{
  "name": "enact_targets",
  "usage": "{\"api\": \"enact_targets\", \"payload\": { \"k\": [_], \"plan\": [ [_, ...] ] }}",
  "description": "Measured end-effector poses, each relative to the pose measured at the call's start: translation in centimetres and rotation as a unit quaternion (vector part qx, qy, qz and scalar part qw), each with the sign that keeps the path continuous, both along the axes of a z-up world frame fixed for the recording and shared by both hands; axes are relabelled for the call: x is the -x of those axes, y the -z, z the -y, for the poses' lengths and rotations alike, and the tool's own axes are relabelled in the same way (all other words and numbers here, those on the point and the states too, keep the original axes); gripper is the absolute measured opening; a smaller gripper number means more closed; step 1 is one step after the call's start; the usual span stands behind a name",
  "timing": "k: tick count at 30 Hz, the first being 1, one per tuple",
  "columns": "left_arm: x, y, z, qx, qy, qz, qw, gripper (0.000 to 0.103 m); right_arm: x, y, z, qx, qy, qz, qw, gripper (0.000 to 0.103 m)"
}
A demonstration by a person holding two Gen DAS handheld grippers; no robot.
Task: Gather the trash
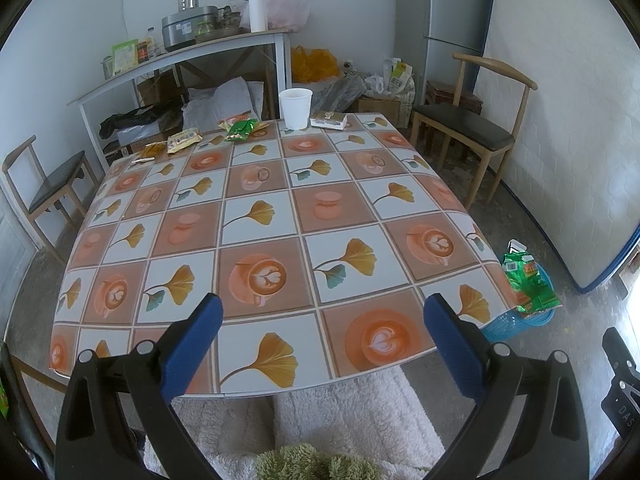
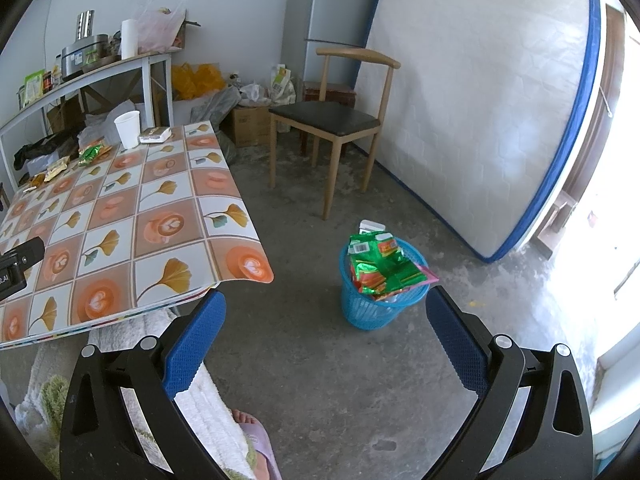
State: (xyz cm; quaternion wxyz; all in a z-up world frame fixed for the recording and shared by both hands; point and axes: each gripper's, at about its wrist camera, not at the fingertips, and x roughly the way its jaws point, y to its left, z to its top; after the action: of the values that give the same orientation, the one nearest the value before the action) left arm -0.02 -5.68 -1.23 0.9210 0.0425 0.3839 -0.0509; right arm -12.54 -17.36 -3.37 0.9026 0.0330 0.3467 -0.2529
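Observation:
Along the far edge of the patterned table [image 1: 256,240] lie a green wrapper [image 1: 241,129], two gold wrappers [image 1: 183,141], a white paper cup [image 1: 295,108] and a flat packet [image 1: 329,120]. My left gripper [image 1: 323,340] is open over the near table edge, far from them. A blue basket [image 2: 378,304] on the floor holds green wrappers [image 2: 380,266]. My right gripper [image 2: 325,340] is open above the bare floor, just short of the basket. The cup [image 2: 128,128] and green wrapper [image 2: 91,154] also show in the right wrist view.
Wooden chairs stand right of the table [image 1: 466,128] and at its left [image 1: 44,188]. A cluttered shelf [image 1: 180,56] and bags line the back wall. A mattress [image 2: 480,120] leans on the right wall. The person's foot in a slipper [image 2: 256,440] is on the floor below.

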Motion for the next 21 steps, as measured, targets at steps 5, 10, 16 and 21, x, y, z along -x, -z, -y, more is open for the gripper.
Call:
{"api": "enact_targets", "payload": {
  "k": [5,10,16,21],
  "plan": [
    [0.00,0.00,-0.06,0.000,0.000,0.000,1.0000,0.098,0.16,0.09,-0.09,0.000,0.001,0.000,1.000,0.096],
    [0.01,0.02,-0.09,0.000,0.000,0.000,1.0000,0.098,0.13,0.09,-0.12,0.000,0.001,0.000,1.000,0.096],
    [0.02,0.03,-0.09,0.000,0.000,0.000,1.0000,0.098,0.16,0.09,-0.23,0.000,0.002,0.000,1.000,0.096],
    [0.00,0.03,-0.10,0.000,0.000,0.000,1.0000,0.098,0.08,0.06,-0.27,0.000,0.002,0.001,1.000,0.096]
  ]
}}
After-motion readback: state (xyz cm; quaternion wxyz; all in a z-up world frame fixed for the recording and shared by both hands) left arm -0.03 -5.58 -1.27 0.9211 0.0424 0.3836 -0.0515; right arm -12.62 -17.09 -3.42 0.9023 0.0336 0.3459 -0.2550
